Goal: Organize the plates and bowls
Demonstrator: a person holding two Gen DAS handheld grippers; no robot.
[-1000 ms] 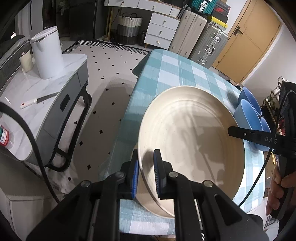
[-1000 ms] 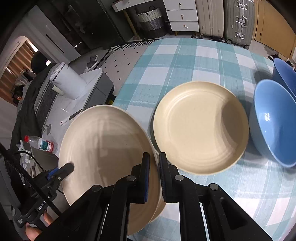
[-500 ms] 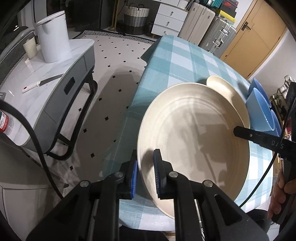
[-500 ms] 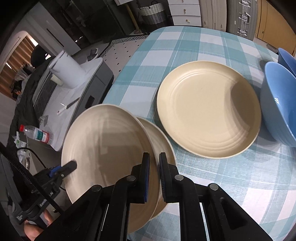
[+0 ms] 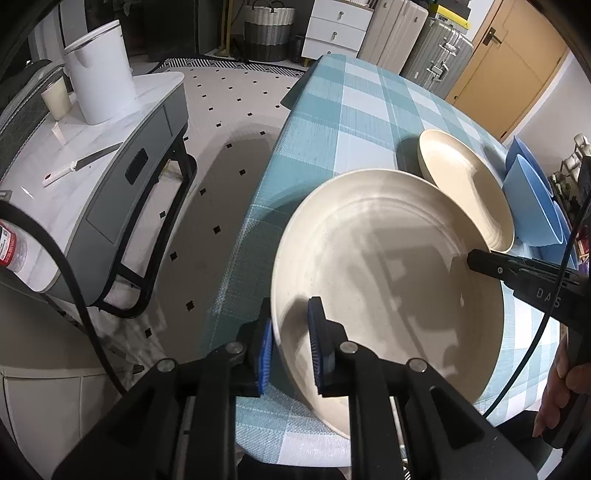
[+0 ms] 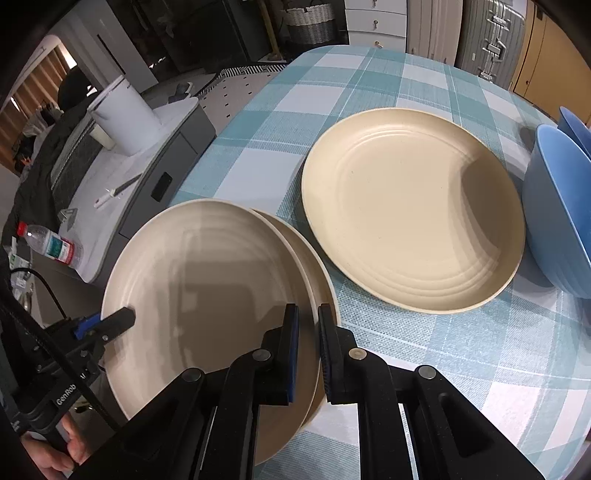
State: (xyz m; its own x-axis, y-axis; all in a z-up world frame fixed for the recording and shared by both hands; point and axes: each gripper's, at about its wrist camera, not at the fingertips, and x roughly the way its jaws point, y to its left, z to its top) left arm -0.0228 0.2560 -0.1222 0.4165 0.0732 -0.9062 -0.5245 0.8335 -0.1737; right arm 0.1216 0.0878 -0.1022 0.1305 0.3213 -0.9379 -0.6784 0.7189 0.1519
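Note:
A cream plate (image 5: 388, 273) hangs tilted over the near corner of the checked table (image 5: 351, 110). My left gripper (image 5: 290, 321) is shut on its near rim. On the opposite rim my right gripper (image 6: 307, 317) is shut too, and it shows in the left wrist view as a black finger (image 5: 480, 260). In the right wrist view the left gripper (image 6: 122, 319) bites the plate's far edge. Under the held plate (image 6: 207, 280) a crescent of a second cream plate (image 6: 314, 266) shows; I cannot tell whether they touch. A third cream plate (image 6: 410, 206) lies flat beside nested blue bowls (image 6: 557, 221).
A grey side table (image 5: 110, 192) stands left of the table, carrying a white kettle (image 5: 99, 70), a knife (image 5: 81, 166) and a water bottle (image 6: 51, 243). Suitcases (image 5: 439, 48), a drawer unit (image 5: 332, 29) and a wooden door (image 5: 509, 62) line the far wall. A hand (image 5: 565, 384) grips the right tool.
Both grippers have come down with the held plate toward the table corner. The second plate's edge has come out from under it, and the third plate is now in the left wrist view.

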